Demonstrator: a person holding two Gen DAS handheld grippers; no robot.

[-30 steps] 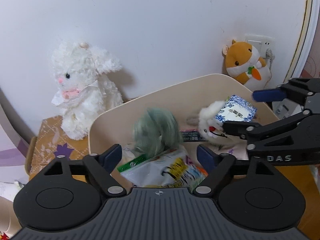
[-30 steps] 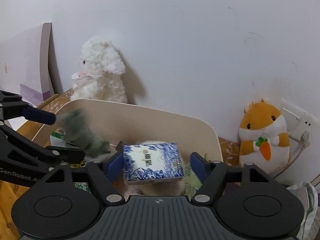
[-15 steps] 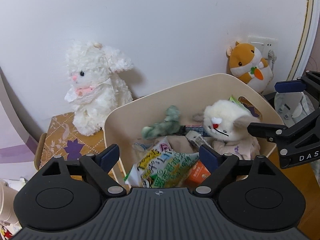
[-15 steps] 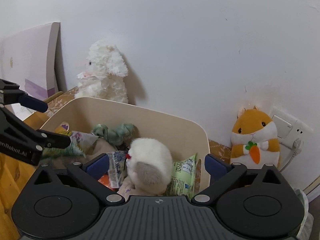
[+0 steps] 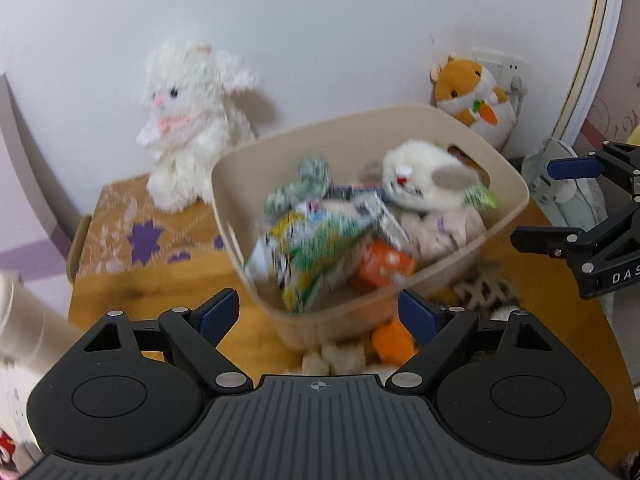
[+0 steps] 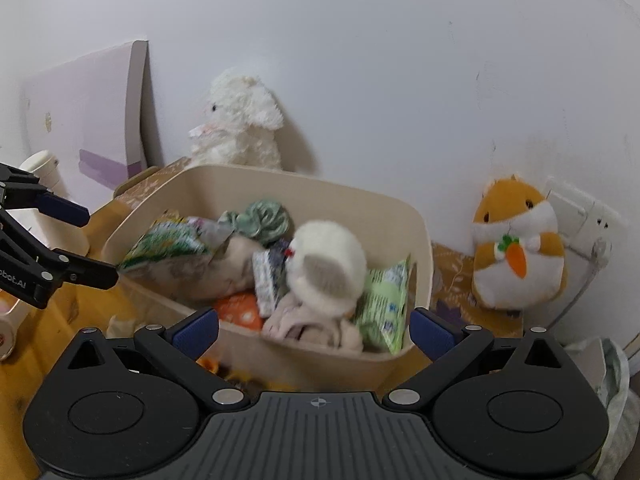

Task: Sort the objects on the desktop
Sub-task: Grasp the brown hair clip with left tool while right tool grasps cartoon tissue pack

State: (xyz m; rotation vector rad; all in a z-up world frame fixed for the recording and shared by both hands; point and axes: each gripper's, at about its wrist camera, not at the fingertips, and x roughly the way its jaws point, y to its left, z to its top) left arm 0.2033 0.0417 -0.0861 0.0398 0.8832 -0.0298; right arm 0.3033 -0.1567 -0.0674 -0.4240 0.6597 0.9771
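I see a wooden tabletop (image 5: 160,292) set against a plain white wall (image 6: 360,60). A white plush rabbit (image 5: 192,120) sits on a patterned brown box (image 5: 132,232) at the back on the left of the left wrist view. An orange hamster plush (image 6: 516,248) with a carrot on its chest leans on the wall by a white wall socket (image 6: 580,216). A pale lilac panel (image 6: 88,120) stands in the left corner of the right wrist view.

The beige bin (image 5: 516,196) stands on the tabletop between both tongs' lines of sight. Inside it I note a white plush with a grey ear (image 5: 424,180), a grey-green fabric piece (image 6: 264,218), a green and yellow snack bag (image 5: 316,248), an orange packet (image 5: 384,264) and a pink cloth (image 5: 440,228). The contents are blurred; labels are unreadable.

The left gripper (image 5: 320,314) has its jaws spread wide with nothing between them; the bin lies just ahead of and beyond its tips. The right gripper (image 6: 316,330) is likewise spread wide and empty, with the bin's near wall directly in front of its tips. Small orange and pale items (image 5: 360,348) lie on the table just before the bin; I cannot identify them.
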